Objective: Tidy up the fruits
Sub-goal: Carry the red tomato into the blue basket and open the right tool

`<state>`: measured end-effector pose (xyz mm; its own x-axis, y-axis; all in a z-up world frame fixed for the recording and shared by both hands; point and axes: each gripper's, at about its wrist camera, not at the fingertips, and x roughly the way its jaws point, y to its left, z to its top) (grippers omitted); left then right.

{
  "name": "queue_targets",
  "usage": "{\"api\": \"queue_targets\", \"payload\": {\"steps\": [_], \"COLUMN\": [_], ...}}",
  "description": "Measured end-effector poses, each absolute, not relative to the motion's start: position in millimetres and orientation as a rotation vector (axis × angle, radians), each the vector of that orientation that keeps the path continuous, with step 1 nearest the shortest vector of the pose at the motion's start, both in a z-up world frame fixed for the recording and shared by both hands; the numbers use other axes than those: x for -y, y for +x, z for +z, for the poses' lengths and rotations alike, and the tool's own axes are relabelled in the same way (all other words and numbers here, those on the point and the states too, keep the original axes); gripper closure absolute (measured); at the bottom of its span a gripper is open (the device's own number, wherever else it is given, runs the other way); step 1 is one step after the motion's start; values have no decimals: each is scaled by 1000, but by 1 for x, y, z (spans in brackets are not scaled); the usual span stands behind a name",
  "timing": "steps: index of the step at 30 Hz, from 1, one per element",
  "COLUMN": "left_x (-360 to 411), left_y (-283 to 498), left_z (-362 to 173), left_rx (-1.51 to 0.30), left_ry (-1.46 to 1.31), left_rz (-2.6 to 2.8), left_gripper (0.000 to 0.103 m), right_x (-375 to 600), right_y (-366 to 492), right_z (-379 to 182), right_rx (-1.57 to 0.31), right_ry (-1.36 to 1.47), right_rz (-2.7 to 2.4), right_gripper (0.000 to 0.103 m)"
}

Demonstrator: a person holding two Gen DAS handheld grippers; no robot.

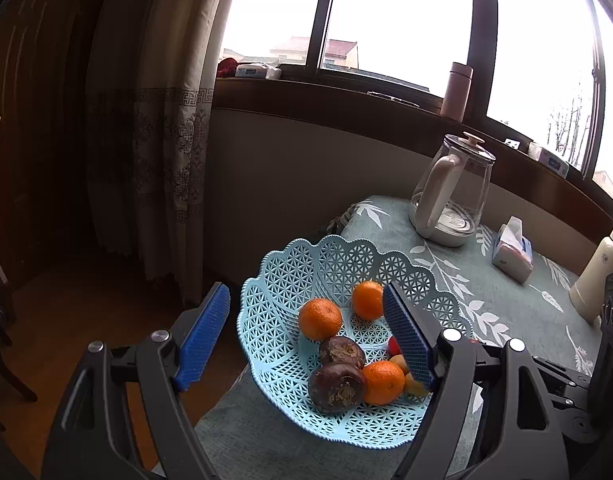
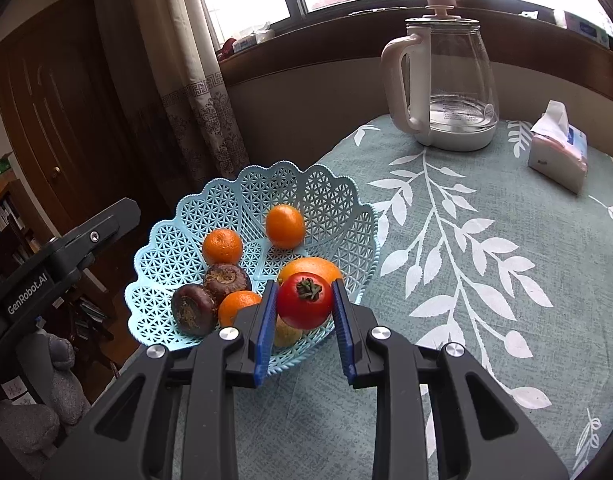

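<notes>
A light blue lattice basket (image 1: 266,280) (image 2: 226,188) stands at the table's left edge. It holds three small oranges (image 1: 320,319) (image 2: 222,246), two dark purple round fruits (image 1: 336,387) (image 2: 194,310), a larger orange (image 2: 310,268) and a small yellow fruit (image 2: 286,334). My right gripper (image 2: 304,283) is shut on a red tomato (image 2: 304,300) with a green stem, just above the basket's near right side. My left gripper (image 1: 305,294) hangs open over the basket's left half with nothing between its blue pads (image 1: 204,336).
A glass kettle (image 2: 446,80) on a white base stands at the back of the leaf-patterned tablecloth (image 2: 466,260). A tissue pack (image 2: 558,152) lies to its right and a cream bottle (image 1: 594,276) at far right. A curtain (image 1: 166,140) and bare floor lie beyond the table's left edge.
</notes>
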<state>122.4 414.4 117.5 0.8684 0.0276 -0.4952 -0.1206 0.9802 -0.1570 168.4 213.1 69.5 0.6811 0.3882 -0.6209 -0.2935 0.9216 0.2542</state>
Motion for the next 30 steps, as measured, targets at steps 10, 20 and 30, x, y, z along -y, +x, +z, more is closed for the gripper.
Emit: {"api": "queue_targets", "payload": {"steps": [10,20,30], "left_x": [-416,-413,-405], "left_y": [121,115,106], "left_z": [121,125,134], "left_rx": [-502,-488,-461], "left_ry": [-190,-184,-167], "left_rz": [86,78,61], "left_gripper": [19,14,10], "right_x": [-205,-191,-188], "right_y": [165,148,131], "right_z": [71,70,71], "right_rx": [-716,-700,-694], "right_ry": [178,208,203], "right_rz": [377,332,309], "right_gripper": [74,74,74]}}
